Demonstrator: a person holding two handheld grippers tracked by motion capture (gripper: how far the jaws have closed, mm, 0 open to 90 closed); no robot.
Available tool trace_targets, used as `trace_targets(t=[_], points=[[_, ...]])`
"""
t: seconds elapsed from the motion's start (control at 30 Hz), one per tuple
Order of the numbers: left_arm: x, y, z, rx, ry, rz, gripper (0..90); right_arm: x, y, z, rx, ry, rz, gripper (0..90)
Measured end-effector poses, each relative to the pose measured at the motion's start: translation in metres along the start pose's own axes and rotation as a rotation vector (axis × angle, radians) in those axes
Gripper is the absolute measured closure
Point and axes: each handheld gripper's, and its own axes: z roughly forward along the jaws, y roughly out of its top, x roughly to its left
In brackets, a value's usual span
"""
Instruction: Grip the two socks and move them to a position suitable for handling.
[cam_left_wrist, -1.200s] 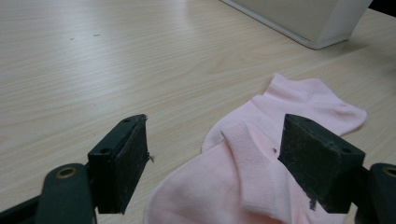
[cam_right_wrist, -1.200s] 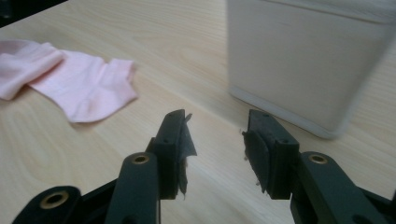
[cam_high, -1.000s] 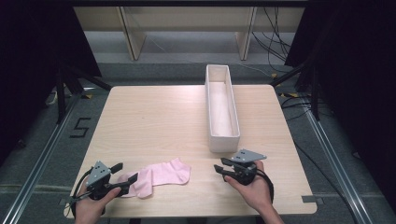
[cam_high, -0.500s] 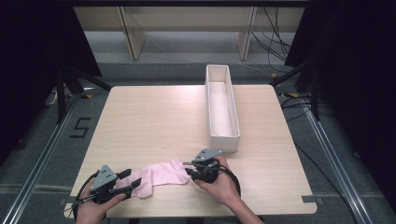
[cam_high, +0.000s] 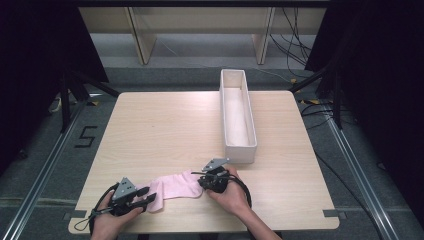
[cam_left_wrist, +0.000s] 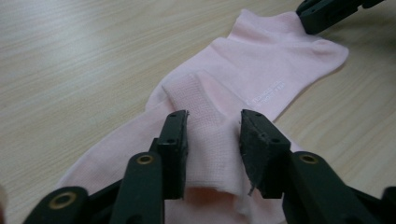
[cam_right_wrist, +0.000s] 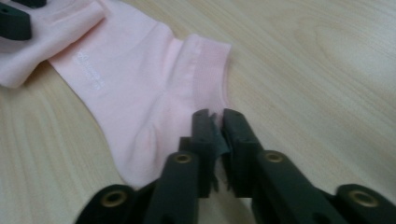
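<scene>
The pink sock (cam_high: 176, 186) lay flat on the near part of the wooden surface (cam_high: 165, 130), close to its front edge. Its long axis ran across the person's front, roughly level from one hand to the other, so that each end pointed at one claw. The white trough-shaped bin (cam_high: 239, 116) stood beyond the sock's right end, its length running away from the person.

The left claw (cam_left_wrist: 212, 135) sat at the sock's left end. Its jaws had just been closing, with a raised ribbed fold of fabric between them. A gap still showed on either side of that fold, so the pads did not seem to press it yet.

The right claw (cam_right_wrist: 215, 123) met the opposite end, by the cuff. Its jaws had also just been closing and stood almost together, apparently nipping the very edge of the fabric, though the hold was hard to make out.

Both hands were about equally near their own ends. Judged from this, any lift would depend on both ends rising together along that left-to-right line.
</scene>
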Motion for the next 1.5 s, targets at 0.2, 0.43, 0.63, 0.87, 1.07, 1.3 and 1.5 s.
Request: trace_targets(t=[0.2,0.43,0.63,0.87,1.07,1.3,1.5], points=[[-0.002,0.004,0.004,0.001,-0.045,-0.011,78.8,-0.001,-0.005,-0.015,0.026,0.015,0.007,90.0],[-0.015,0.012,0.007,0.016,-0.094,0.025,82.9,-0.009,-0.018,-0.043,0.042,-0.006,0.006,90.0],[-0.024,0.021,0.003,-0.021,-0.105,0.024,83.1,-0.019,-0.036,-0.067,0.069,-0.032,0.021,90.0],[-0.028,0.027,0.0,-0.049,-0.092,0.017,83.1,-0.031,-0.05,-0.074,0.092,-0.058,0.052,90.0],[-0.031,0.031,-0.001,-0.078,-0.083,-0.004,83.1,-0.033,-0.049,-0.072,0.049,-0.105,0.031,81.3],[-0.039,0.042,0.0,-0.104,-0.081,-0.006,83.3,-0.029,-0.04,-0.088,0.006,-0.124,0.091,74.7],[-0.049,0.052,0.003,-0.107,-0.084,0.009,83.1,-0.024,-0.034,-0.095,-0.018,-0.115,0.049,73.4]])
